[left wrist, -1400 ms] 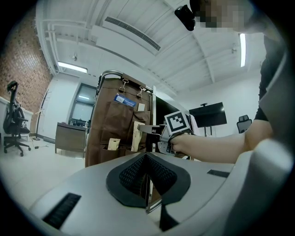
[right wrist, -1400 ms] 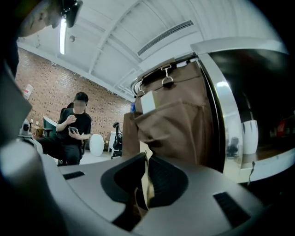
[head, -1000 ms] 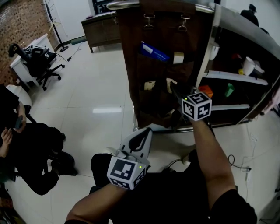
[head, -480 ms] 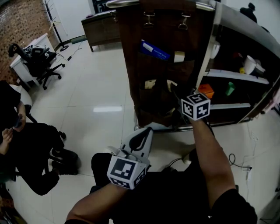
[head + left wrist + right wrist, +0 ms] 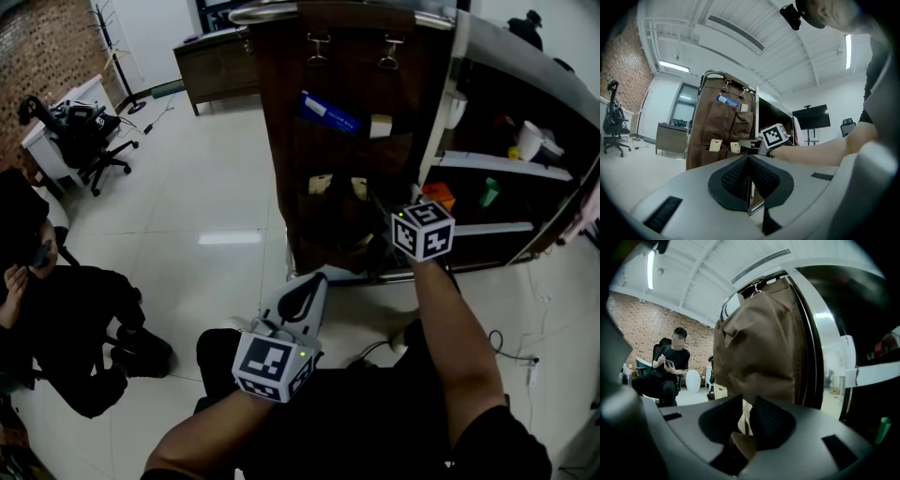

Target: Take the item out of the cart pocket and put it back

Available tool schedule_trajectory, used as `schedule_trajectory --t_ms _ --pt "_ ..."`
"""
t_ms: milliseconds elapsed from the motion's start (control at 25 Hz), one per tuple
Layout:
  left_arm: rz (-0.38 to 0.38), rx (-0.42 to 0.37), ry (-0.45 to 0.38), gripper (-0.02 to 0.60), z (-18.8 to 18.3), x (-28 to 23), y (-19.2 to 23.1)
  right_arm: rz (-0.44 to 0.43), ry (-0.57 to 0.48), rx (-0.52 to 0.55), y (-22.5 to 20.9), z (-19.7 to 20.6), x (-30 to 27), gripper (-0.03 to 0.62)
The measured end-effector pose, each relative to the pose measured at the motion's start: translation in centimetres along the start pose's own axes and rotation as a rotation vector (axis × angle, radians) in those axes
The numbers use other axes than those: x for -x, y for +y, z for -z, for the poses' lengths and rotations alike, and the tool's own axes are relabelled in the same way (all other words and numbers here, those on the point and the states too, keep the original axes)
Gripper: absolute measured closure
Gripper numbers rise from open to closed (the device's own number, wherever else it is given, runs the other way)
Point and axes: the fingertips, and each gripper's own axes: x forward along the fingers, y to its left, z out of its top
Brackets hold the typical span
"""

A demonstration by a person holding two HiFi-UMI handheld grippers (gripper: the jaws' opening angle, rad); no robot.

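Brown cloth organizer [image 5: 281, 141] hangs down the cart's [image 5: 506, 66] end at the frame's centre, and the tag [image 5: 359, 187], a small cream card, stands in a middle pocket with its top edge poking out. The right gripper [image 5: 372, 200] is at that pocket; its jaws have just been opening and now stand apart, with the tag [image 5: 744, 418] between them but apparently no longer pinched. The tag looks light, thin and fairly stiff, easily bent or creased, so the exposed top edge is the place to nip it, gently. The soft pocket lip may sag and catch the card as it slides. A second tag [image 5: 321, 184] sits just to the left, close enough to grab by mistake; a blue packet [image 5: 330, 111] and another card [image 5: 382, 125] sit higher up. The left gripper [image 5: 305, 292] hangs low in the frame, jaws together, empty. A person [image 5: 56, 300] sits at far left.
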Motion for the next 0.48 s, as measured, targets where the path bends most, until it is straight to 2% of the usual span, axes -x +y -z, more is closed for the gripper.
schedule_trajectory --t_ms 200,400,480 --pt "0.002 -0.013 -0.001 0.581 0.0 0.1 -0.2 -0.011 -0.052 -0.012 1.0 -3.3 2.4 0.491" --pt "0.009 -0.031 -0.008 0.581 -0.3 0.4 -0.7 -0.010 -0.124 -0.105 2.3 -6.5 6.4 0.587" --pt "0.011 -0.038 -0.011 0.581 -0.3 0.5 -0.8 -0.034 -0.156 -0.126 3.3 -7.8 8.0 0.589"
